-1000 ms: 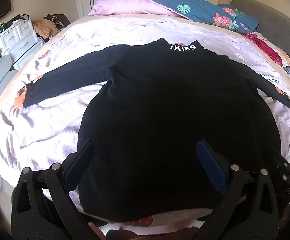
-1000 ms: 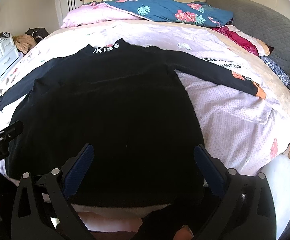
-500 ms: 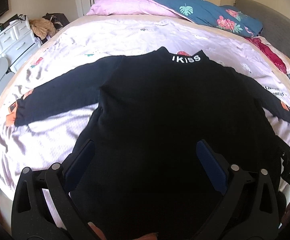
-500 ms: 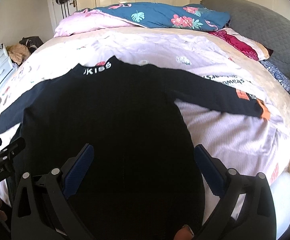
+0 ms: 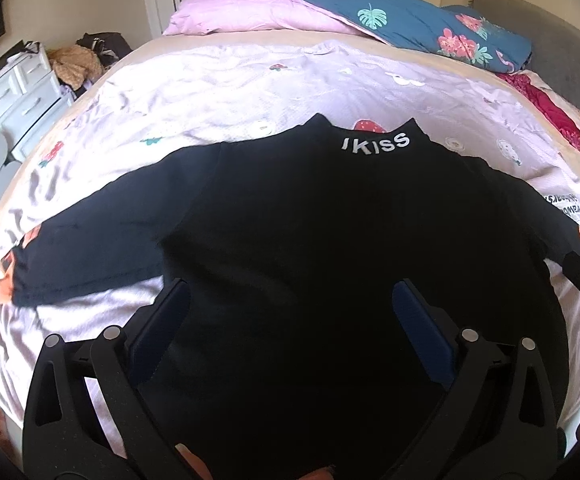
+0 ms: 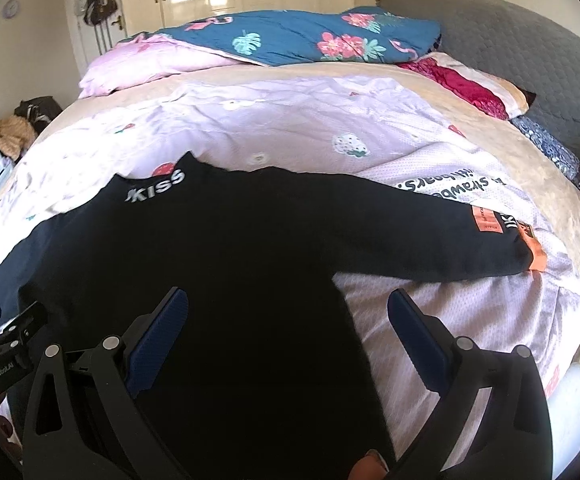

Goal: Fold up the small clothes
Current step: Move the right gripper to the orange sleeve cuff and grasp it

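Both tongs are held wide apart with nothing between the pads: the left tongs (image 5: 290,316) over the middle of the black top (image 5: 310,240), the right tongs (image 6: 288,320) over its right side seam. Since a second ago both have been carried forward, away from the hem. The top is spread flat on the pink bedspread (image 5: 210,80), sleeves outstretched, so folding has probably not begun.

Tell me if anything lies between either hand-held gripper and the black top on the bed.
Nothing visible does. The black top lies spread flat on the pink sheet, sleeves out to both sides. The left hand-held gripper and right hand-held gripper are both open right over its body, with no other item on the fabric.
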Available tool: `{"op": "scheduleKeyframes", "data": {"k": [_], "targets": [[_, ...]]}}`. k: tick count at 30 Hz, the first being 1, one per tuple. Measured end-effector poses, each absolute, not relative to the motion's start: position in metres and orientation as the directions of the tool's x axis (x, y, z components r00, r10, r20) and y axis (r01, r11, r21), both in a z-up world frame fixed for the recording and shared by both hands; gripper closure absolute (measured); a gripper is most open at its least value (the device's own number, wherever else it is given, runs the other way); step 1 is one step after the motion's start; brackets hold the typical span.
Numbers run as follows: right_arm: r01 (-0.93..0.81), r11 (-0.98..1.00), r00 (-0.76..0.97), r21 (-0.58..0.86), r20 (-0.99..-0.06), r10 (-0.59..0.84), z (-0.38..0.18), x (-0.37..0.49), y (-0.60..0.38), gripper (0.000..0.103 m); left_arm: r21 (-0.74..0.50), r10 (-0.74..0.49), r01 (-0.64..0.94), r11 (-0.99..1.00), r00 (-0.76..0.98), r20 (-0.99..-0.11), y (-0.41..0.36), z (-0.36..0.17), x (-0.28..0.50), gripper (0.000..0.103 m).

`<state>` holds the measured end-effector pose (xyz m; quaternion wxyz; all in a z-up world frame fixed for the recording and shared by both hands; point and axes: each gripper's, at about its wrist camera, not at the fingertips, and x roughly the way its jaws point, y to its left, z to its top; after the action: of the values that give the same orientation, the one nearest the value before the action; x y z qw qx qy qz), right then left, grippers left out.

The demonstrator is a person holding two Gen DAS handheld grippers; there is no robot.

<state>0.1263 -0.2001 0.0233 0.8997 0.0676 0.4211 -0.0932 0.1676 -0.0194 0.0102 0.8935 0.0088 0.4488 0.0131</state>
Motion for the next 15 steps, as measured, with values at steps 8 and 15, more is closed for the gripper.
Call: {"op": "scheduleKeyframes", "data": {"k": [8,15], "targets": [[0.324,0.944,0.58,0.065,-0.802,-0.144,0.007,0.142,-0.242,0.004,0.052,0.024,0.031,0.998,0.587,-0.809,-0.046,0.003,0.197,0.008],[0.424,0.904,0.524,0.06,-0.83,-0.191,-0.012,0.145,-0.287,0.004,0.05,0.003,0.066,0.997,0.577,-0.817,-0.071,-0.004,0.215,0.008]]}}
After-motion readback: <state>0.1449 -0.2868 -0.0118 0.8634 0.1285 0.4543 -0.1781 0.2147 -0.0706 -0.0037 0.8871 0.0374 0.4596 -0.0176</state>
